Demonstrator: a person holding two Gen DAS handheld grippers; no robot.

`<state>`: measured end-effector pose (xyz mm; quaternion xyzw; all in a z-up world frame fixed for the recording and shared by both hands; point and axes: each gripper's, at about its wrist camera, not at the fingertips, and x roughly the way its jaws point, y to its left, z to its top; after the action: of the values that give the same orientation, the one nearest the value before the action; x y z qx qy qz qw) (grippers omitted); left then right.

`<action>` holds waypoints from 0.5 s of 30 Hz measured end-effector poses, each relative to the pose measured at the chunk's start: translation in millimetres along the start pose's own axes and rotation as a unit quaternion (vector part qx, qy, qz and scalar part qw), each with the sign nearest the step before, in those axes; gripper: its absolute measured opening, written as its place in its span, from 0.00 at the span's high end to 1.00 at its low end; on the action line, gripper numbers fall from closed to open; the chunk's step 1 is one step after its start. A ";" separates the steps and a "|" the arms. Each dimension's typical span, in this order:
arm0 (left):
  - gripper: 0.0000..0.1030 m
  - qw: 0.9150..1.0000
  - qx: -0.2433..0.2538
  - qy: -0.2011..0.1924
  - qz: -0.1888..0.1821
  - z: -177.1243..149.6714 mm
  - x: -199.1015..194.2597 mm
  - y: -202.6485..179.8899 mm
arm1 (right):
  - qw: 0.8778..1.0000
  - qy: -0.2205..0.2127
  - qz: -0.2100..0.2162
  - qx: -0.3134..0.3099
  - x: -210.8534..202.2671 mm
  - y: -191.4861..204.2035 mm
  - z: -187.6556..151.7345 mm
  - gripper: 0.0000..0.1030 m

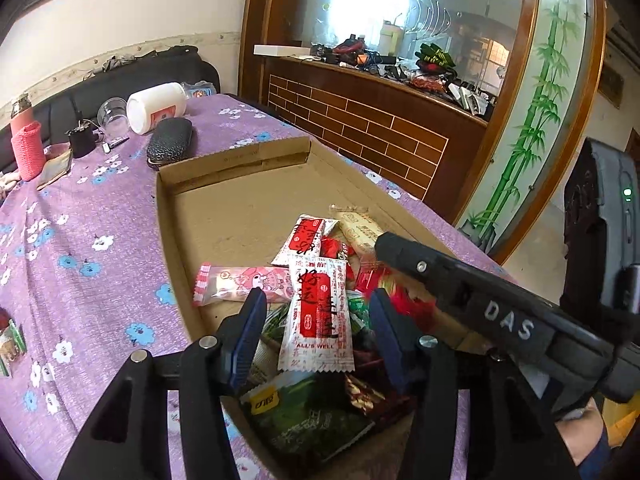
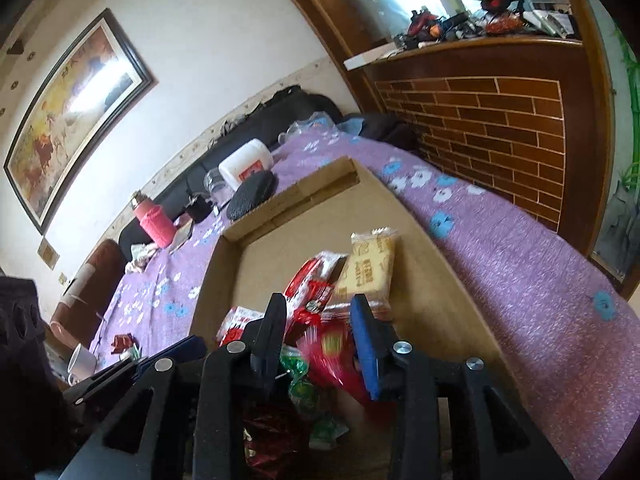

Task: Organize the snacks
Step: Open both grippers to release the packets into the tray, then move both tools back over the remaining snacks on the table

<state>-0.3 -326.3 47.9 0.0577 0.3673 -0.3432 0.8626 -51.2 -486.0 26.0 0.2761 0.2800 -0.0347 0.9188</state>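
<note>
Snacks piled at the near end of a shallow cardboard tray [image 1: 224, 216] on the table, which has a purple flowered cloth [image 1: 88, 240].

Left tool [image 1: 318, 322]: fingers apart, hovering over the pile, a white-and-red sachet [image 1: 318, 312] lying between them (contact not discernible).

Right tool [image 2: 320, 340]: fingers apart, a blurred red packet [image 2: 332, 354] between them; cannot tell whether it is touched.

Pink cartoon-print bar [image 1: 244, 282] lies left of the sachet. Yellow biscuit pack [image 2: 370, 270] sits at the far edge of the pile. Green packets [image 2: 298, 380] are lower in the heap.

Beyond the tray: black case [image 1: 170, 140], white jar on its side [image 1: 156, 106].
</note>
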 end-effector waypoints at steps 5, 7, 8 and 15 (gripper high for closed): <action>0.49 1.000 -0.006 -0.013 0.003 -0.9 -19.3 9.0 | 1.000 -0.002 0.003 -0.002 -0.8 1.0 0.6 0.65; 0.49 1.000 -0.010 -0.018 0.006 -1.2 -27.7 15.8 | 1.000 -0.005 0.002 -0.008 -1.5 3.9 0.5 0.65; 0.48 1.000 -0.012 -0.019 0.009 -1.4 -31.4 19.3 | 1.000 -0.006 0.002 -0.010 -1.9 4.7 0.3 0.65; 0.47 0.998 -0.043 -0.025 0.025 -5.4 -53.6 54.6 | 1.000 -0.005 -0.001 -0.011 -0.7 5.3 0.3 0.65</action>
<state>4.6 -253.6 71.8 0.0209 0.3588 -0.3063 0.8815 -50.4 -481.8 29.1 0.2659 0.2761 -0.0343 0.9230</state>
